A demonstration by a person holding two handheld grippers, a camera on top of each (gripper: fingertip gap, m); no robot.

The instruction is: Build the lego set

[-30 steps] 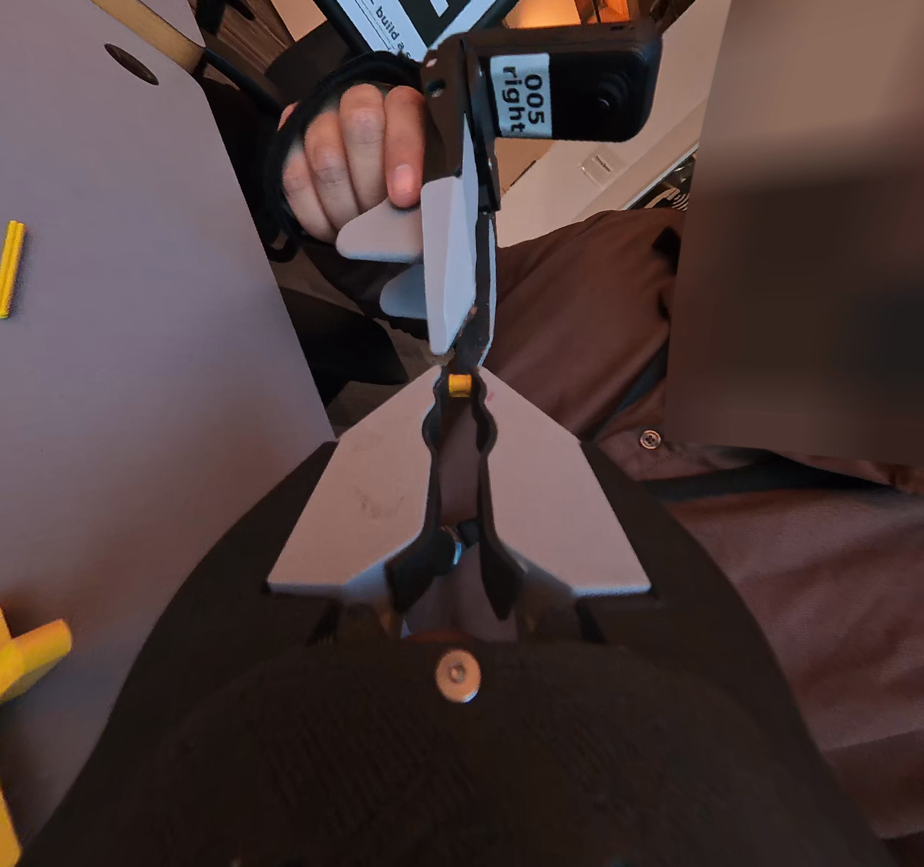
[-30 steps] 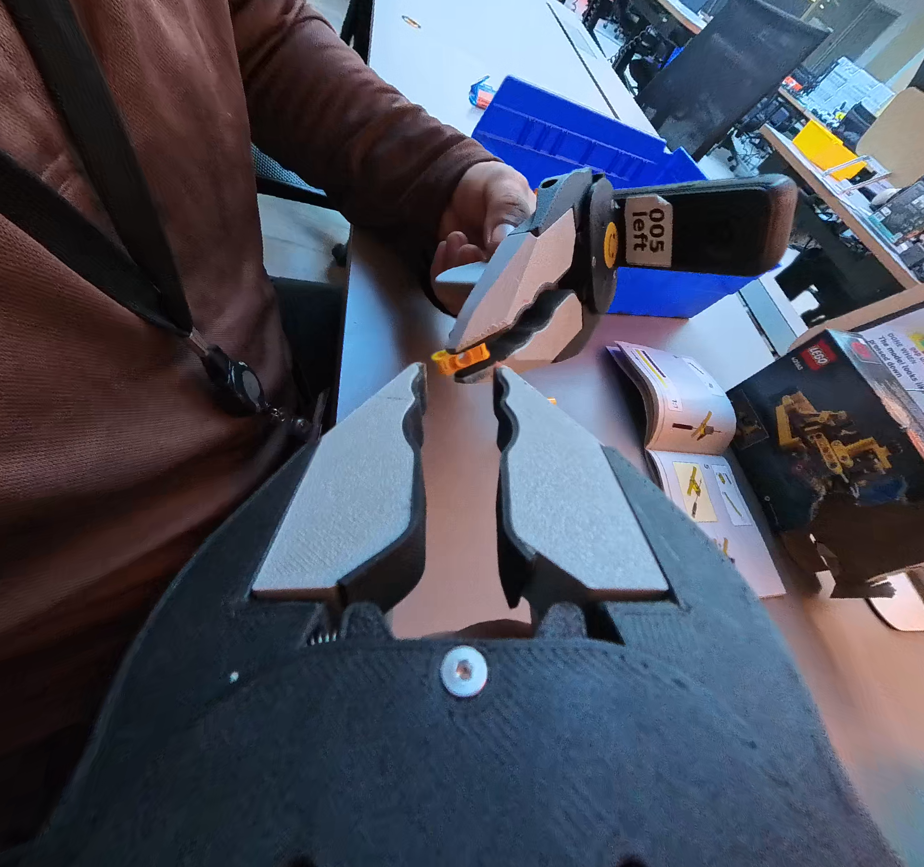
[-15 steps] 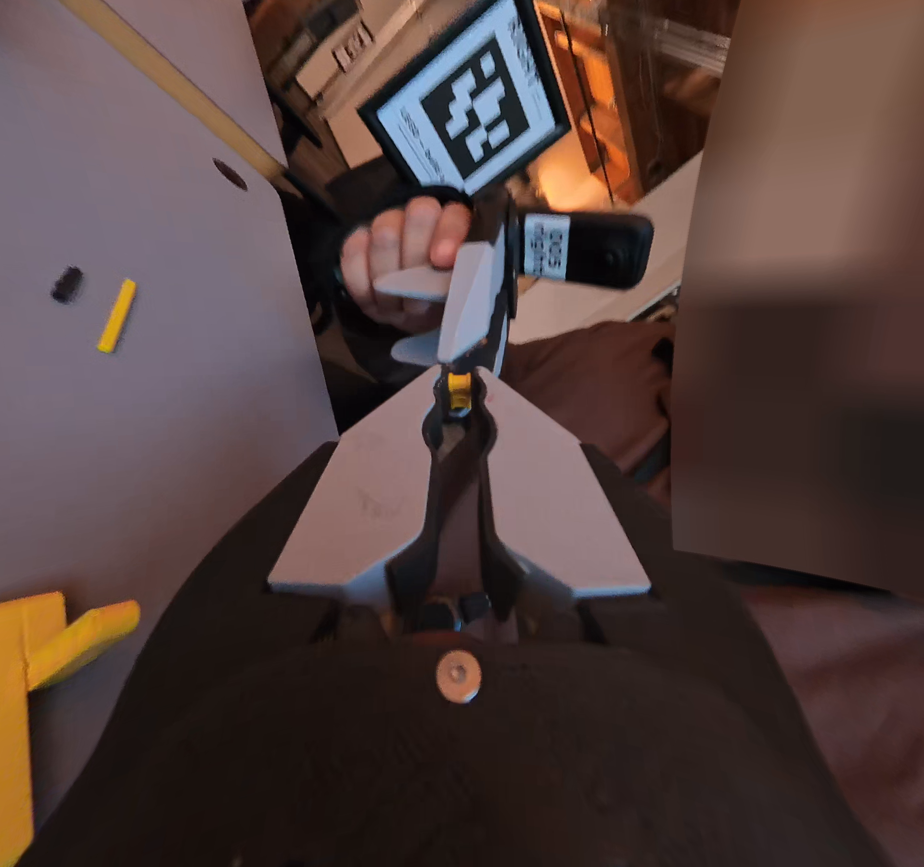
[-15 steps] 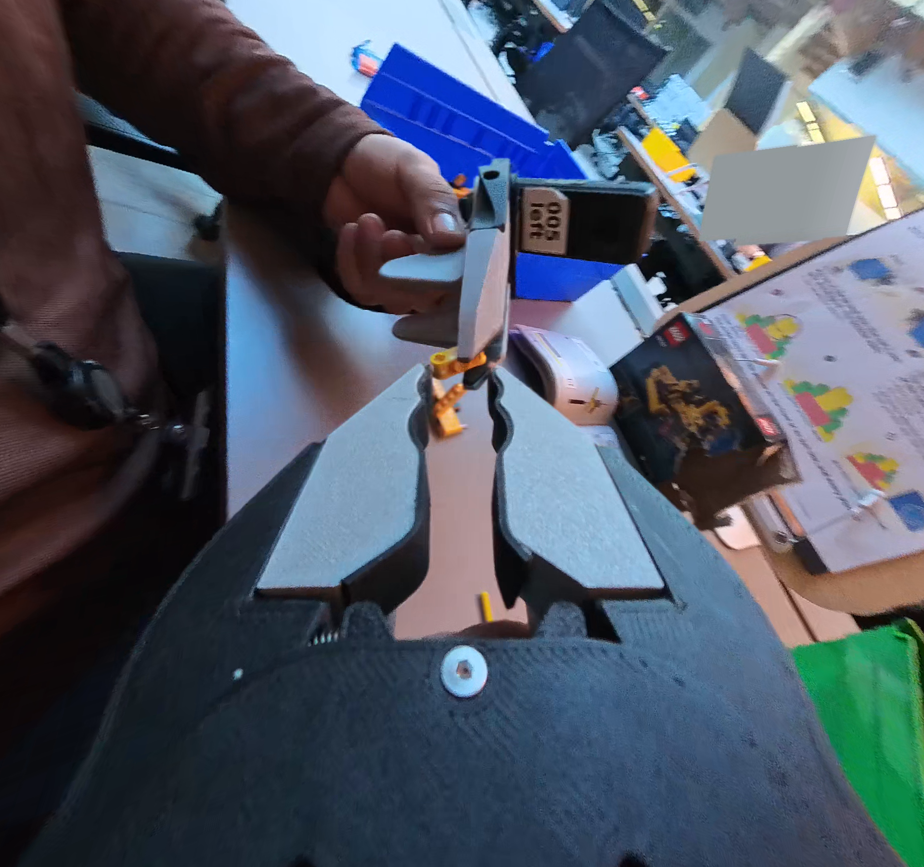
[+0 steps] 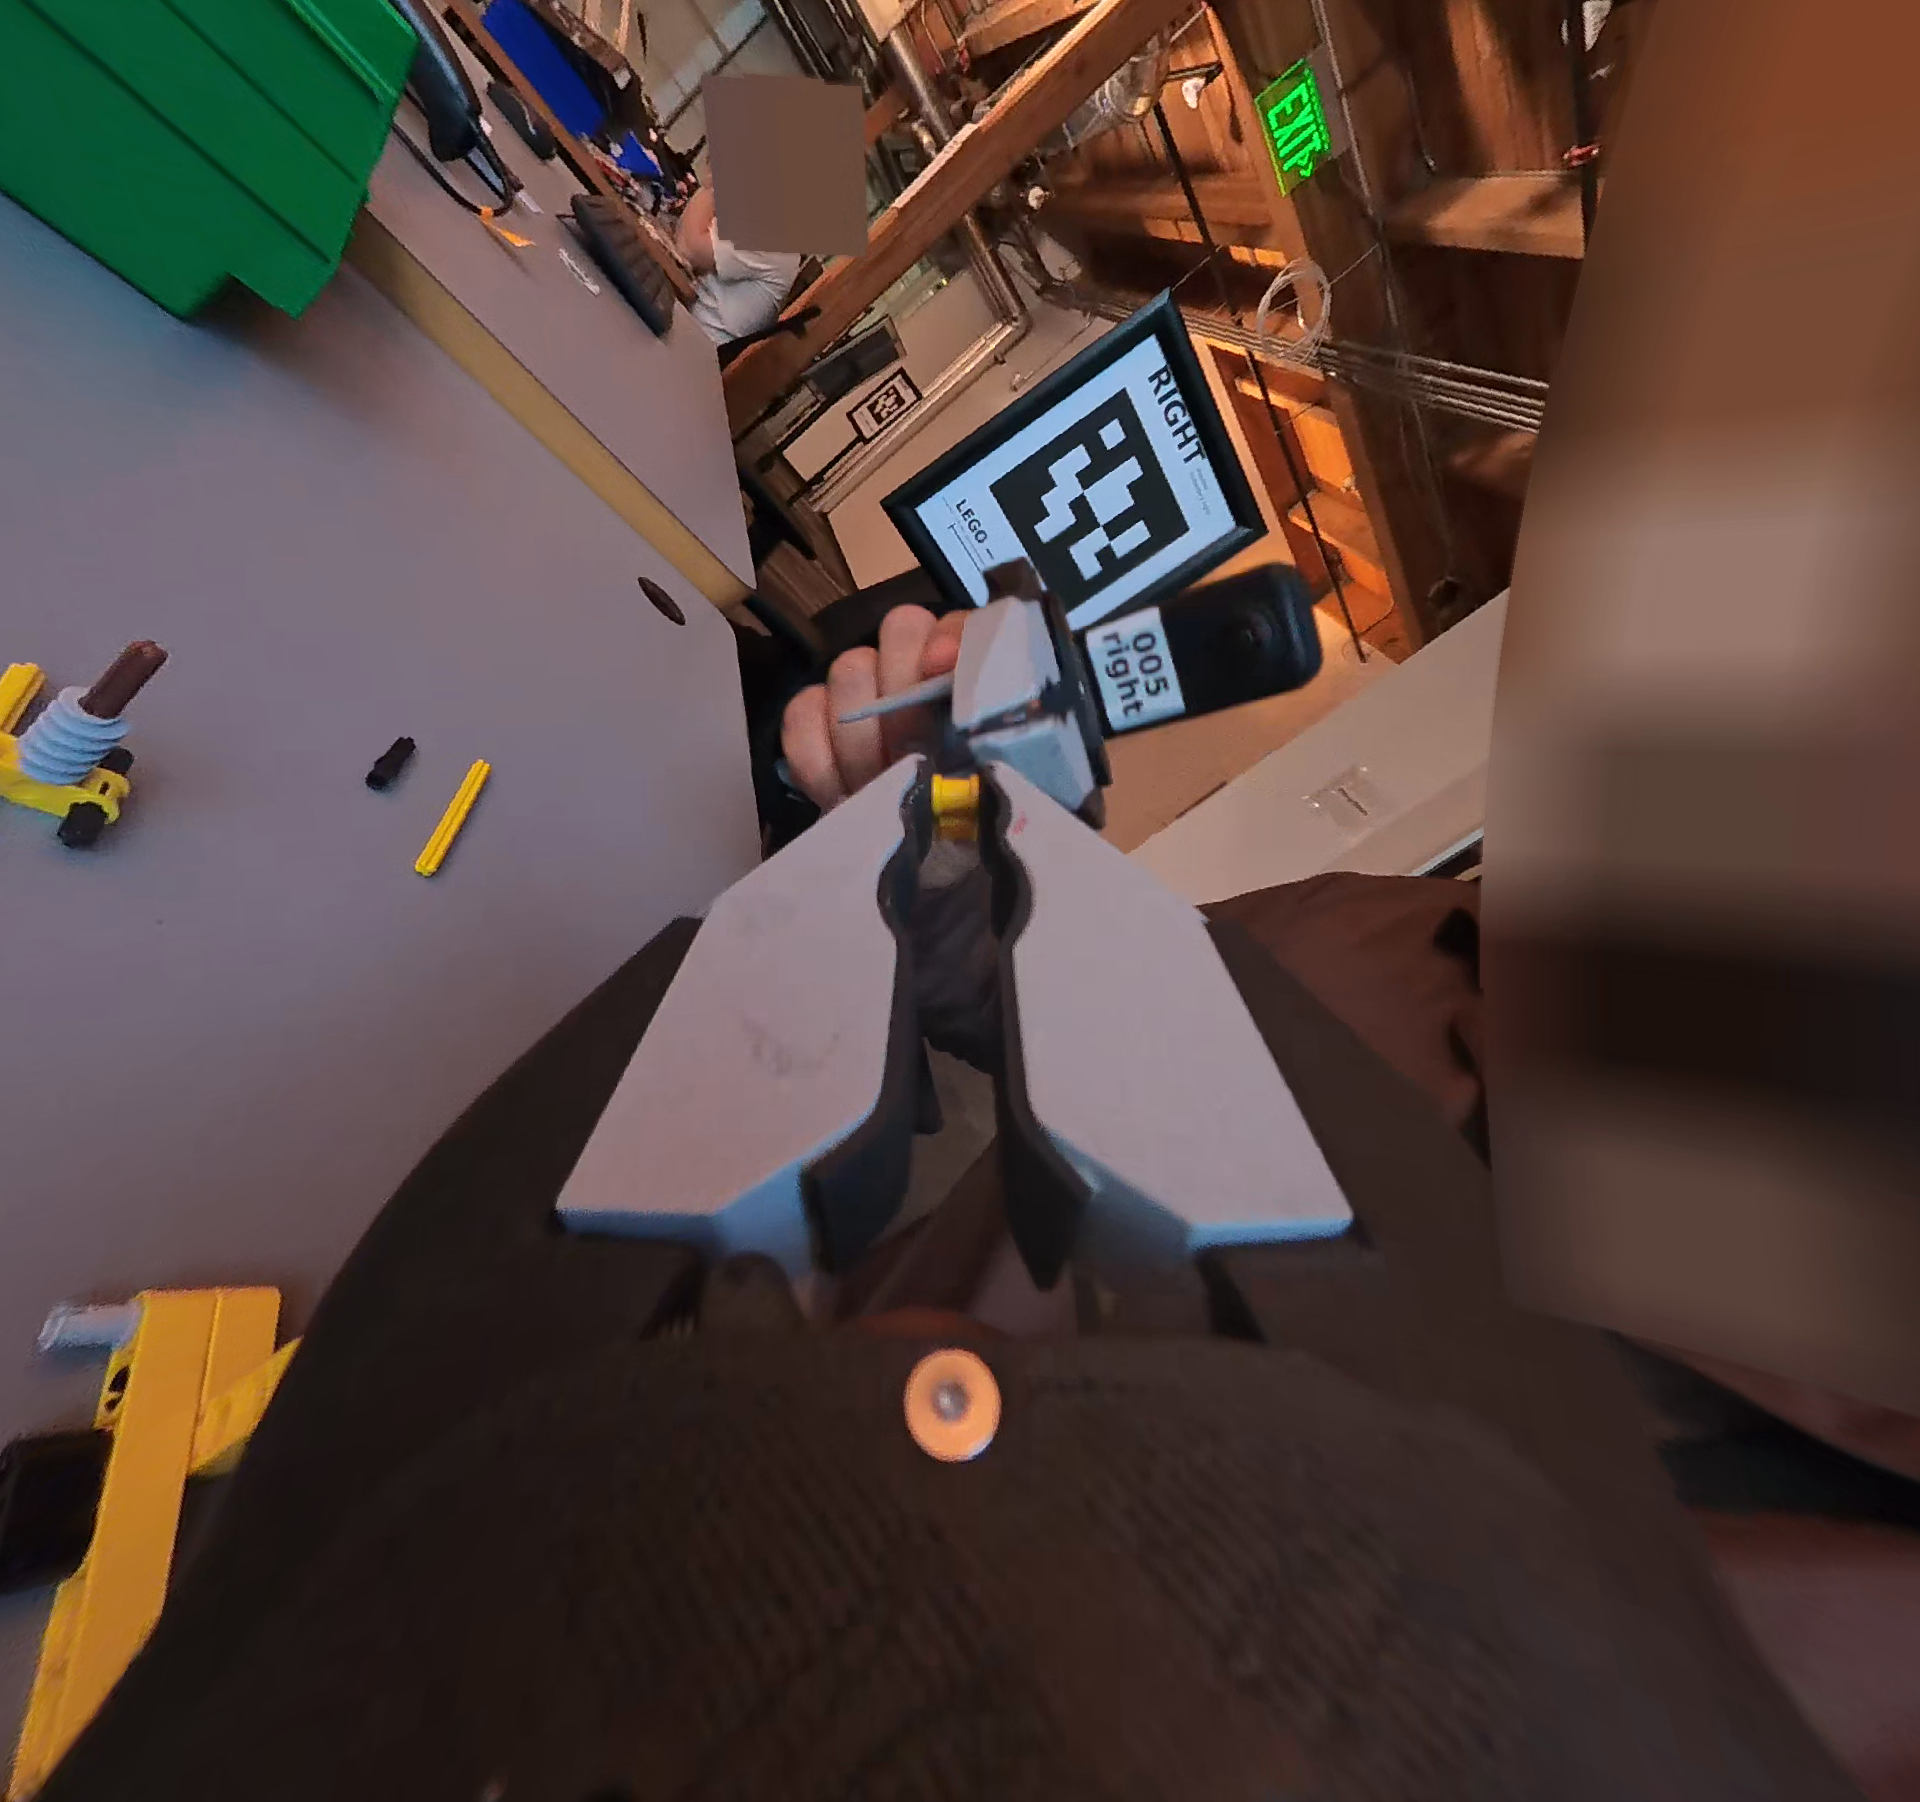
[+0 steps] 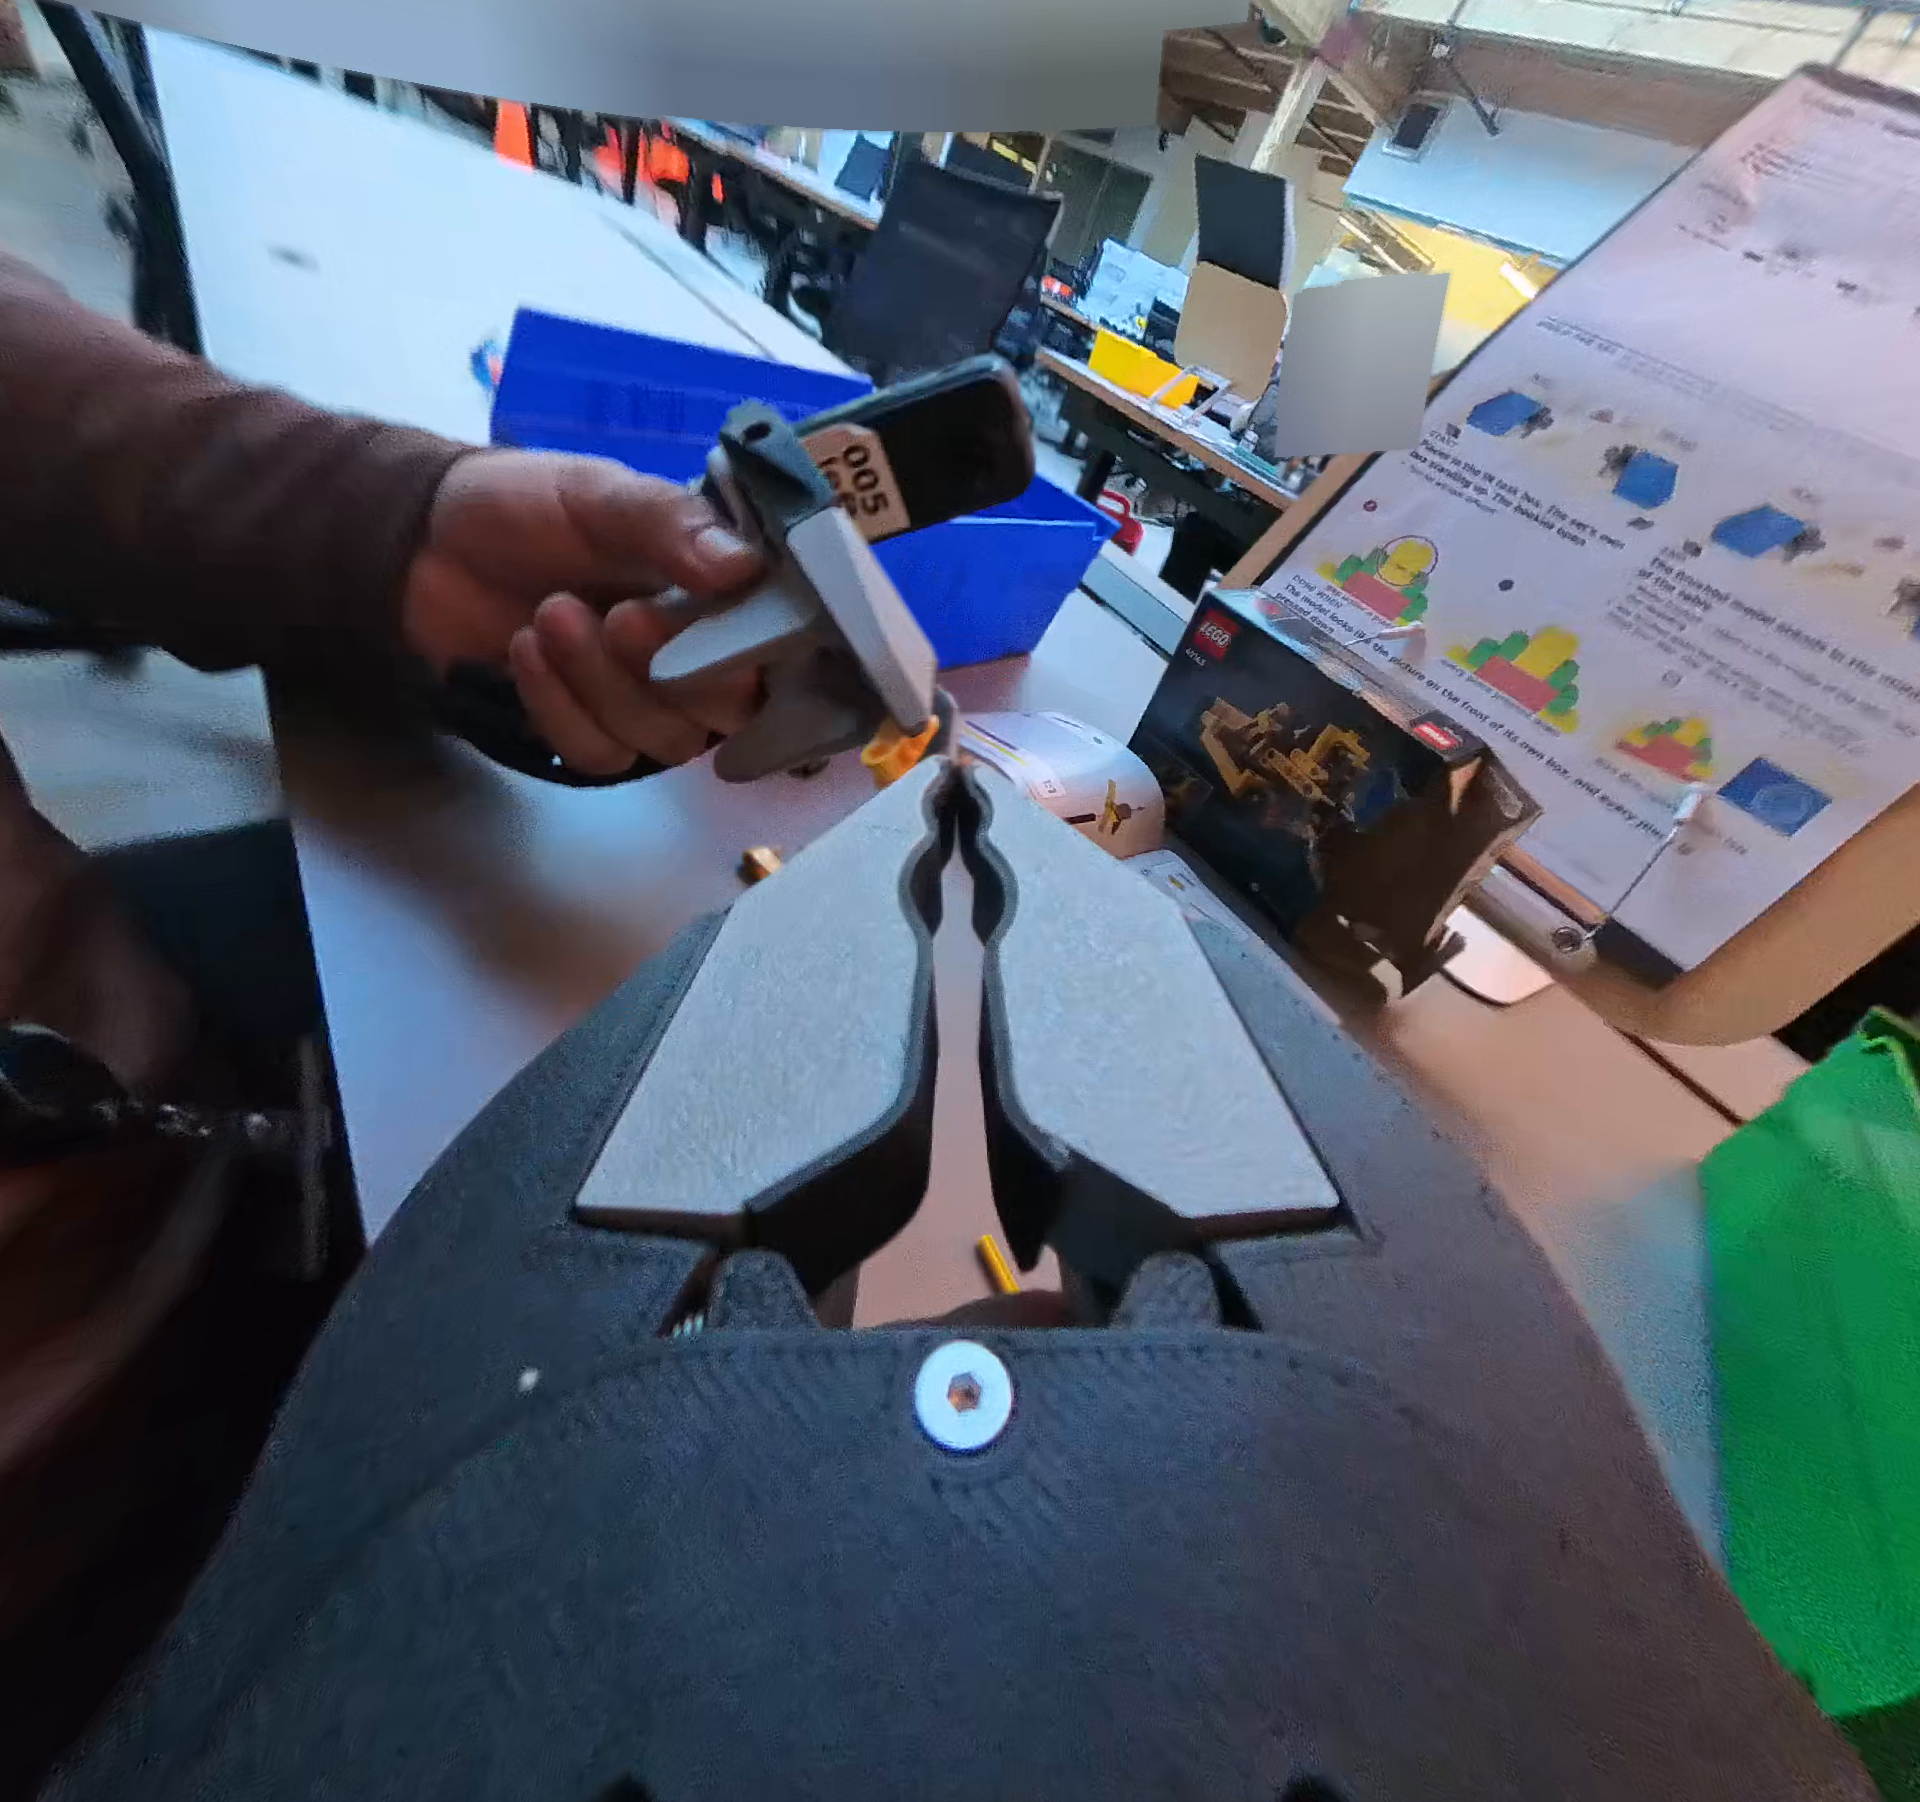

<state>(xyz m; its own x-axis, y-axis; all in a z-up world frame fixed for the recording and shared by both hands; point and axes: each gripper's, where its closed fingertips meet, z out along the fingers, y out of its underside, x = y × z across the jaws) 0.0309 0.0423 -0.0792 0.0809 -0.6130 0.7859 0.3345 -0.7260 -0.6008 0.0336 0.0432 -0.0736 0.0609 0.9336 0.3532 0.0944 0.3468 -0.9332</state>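
Observation:
My left gripper point(image 5: 954, 812) is shut on a small yellow lego piece point(image 5: 954, 794), held in the air off the table's edge. My right gripper point(image 6: 951, 781) is shut, and its tips pinch the end of that same yellow piece point(image 6: 896, 750). The two grippers meet tip to tip: the right gripper point(image 5: 977, 729) shows beyond my left one, and the left gripper point(image 6: 914, 729) shows beyond my right one. A yellow part-built assembly point(image 5: 145, 1440) lies at the lower left. A yellow base with a grey spring point(image 5: 73, 744) stands on the table point(image 5: 312, 557).
A yellow axle point(image 5: 452, 817) and a black pin point(image 5: 391, 763) lie loose on the table, with a green bin point(image 5: 177, 90) behind. The right wrist view shows a blue bin point(image 6: 727, 412), the lego box point(image 6: 1320, 776), an instruction booklet point(image 6: 1060, 765), a poster board point(image 6: 1662, 557) and a green bag point(image 6: 1829, 1337). The grippers are tip to tip, or close to it.
My right gripper was open and has shut at the tip of the yellow piece. Both grippers have swung round, so the table and bins now show. The left gripper kept its hold.

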